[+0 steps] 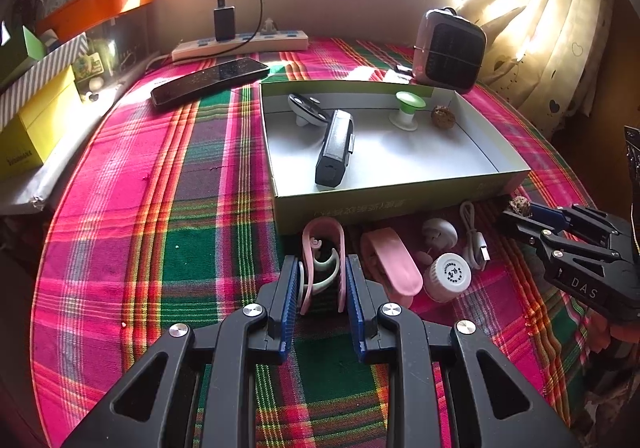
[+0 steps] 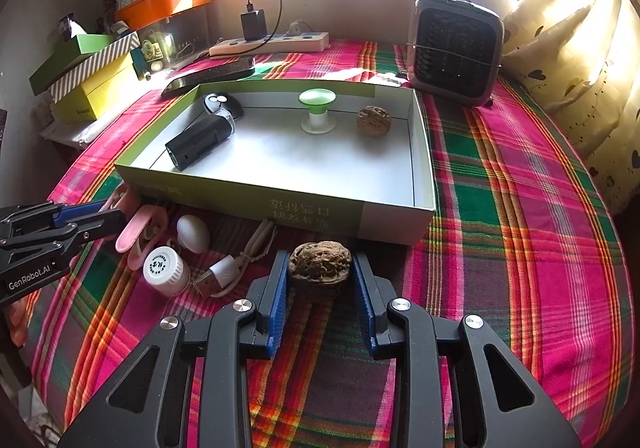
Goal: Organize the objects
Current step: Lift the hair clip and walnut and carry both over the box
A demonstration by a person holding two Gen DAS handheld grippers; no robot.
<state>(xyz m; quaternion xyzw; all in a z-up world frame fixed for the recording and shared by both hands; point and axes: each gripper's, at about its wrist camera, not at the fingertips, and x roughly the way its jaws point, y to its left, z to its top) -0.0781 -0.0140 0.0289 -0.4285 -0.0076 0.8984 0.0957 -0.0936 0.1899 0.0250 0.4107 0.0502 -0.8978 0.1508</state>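
A shallow green-and-white box [image 1: 384, 199] [image 2: 280, 203] lies on the plaid cloth. It holds a black case [image 1: 334, 147] [image 2: 200, 139], a green-topped spool [image 1: 408, 107] [image 2: 317, 109], a walnut [image 1: 441, 115] [image 2: 374, 121] and a small black-and-white gadget [image 1: 306, 107] [image 2: 220, 103]. My left gripper [image 1: 322, 278] is shut on a pink clip [image 1: 322, 248] just in front of the box. My right gripper [image 2: 320, 276] is shut on a second walnut [image 2: 320, 264] [image 1: 520, 205] in front of the box.
In front of the box lie another pink clip [image 1: 394, 262] [image 2: 136, 234], a white bottle [image 1: 447, 276] [image 2: 166, 271], a white egg-shaped piece [image 2: 193, 234] and a white USB cable [image 2: 236, 266] [image 1: 476, 238]. Behind stand a heater [image 2: 456, 47], power strip [image 2: 272, 41], remote [image 1: 210, 79] and stacked boxes [image 2: 88, 75].
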